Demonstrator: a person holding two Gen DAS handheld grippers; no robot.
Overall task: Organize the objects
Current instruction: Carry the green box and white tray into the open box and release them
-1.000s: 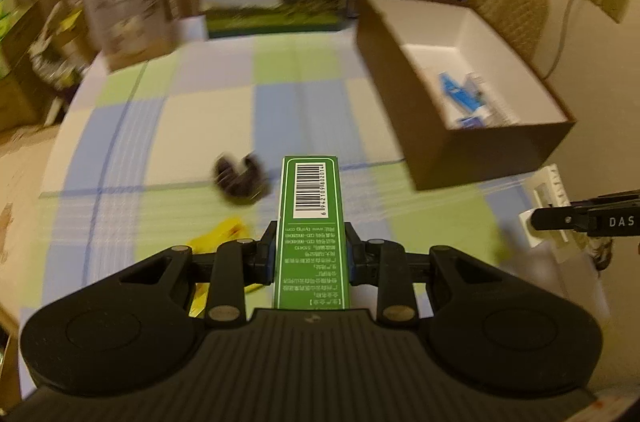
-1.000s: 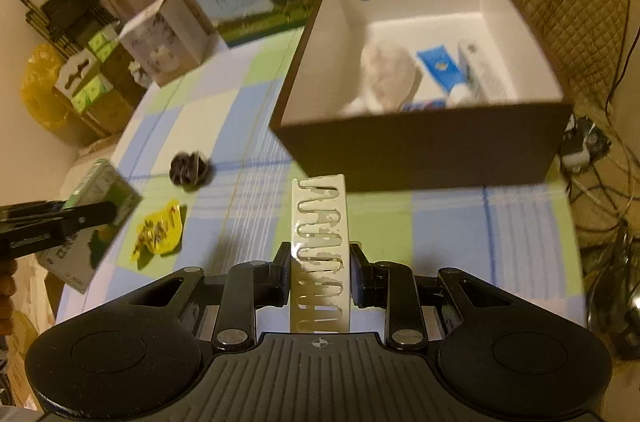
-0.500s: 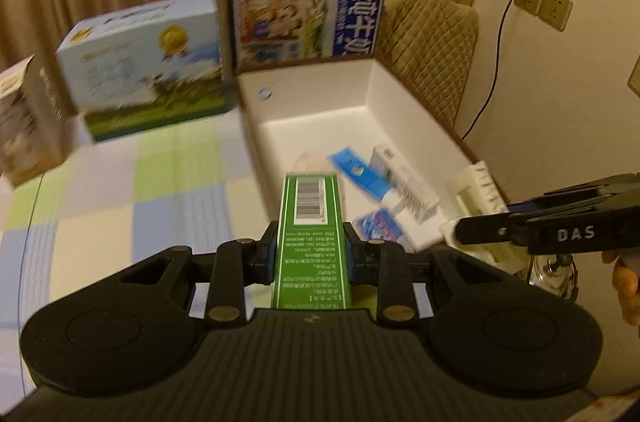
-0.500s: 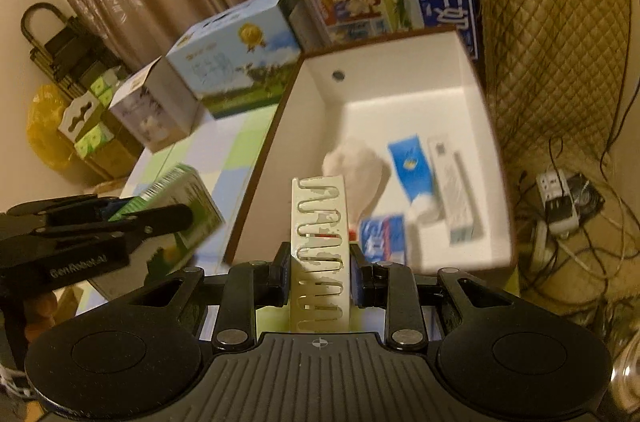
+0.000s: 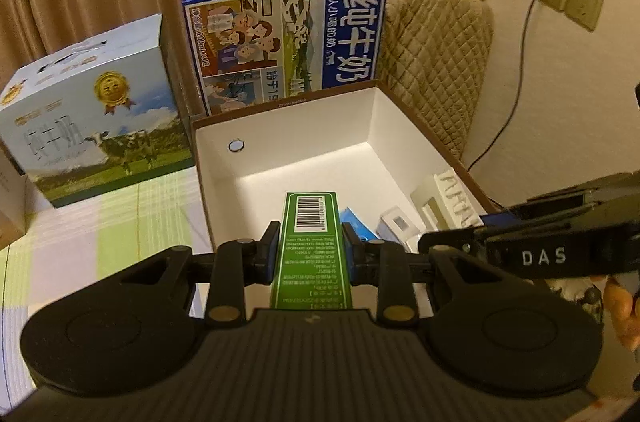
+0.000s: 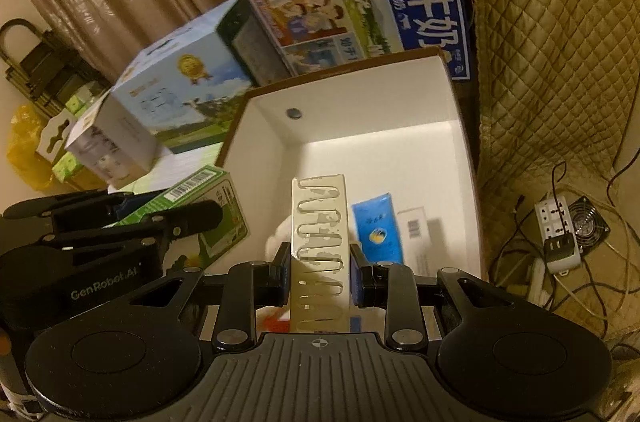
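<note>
Both hands have just swung in from over the checked tablecloth to above the open brown box, so the two carried items now hang over its white interior and, as I judge it, only the lowering and release remain

The left gripper is clamped on a slim green carton, its blue pads pressing the long sides; the carton is upright on its narrow edge, barcode at the far end, fine white print running down the near half. In the right wrist view the same carton sits at the box's left rim, not yet fully inside

The right gripper is clamped on a pale cream package with a looping, wavy pattern cut or printed along its face, held over the near middle of the box

Already lying on the box floor are a blue tube, a white carton to its right and something soft and white to the left. Two milk cartons stand behind the far wall
</note>
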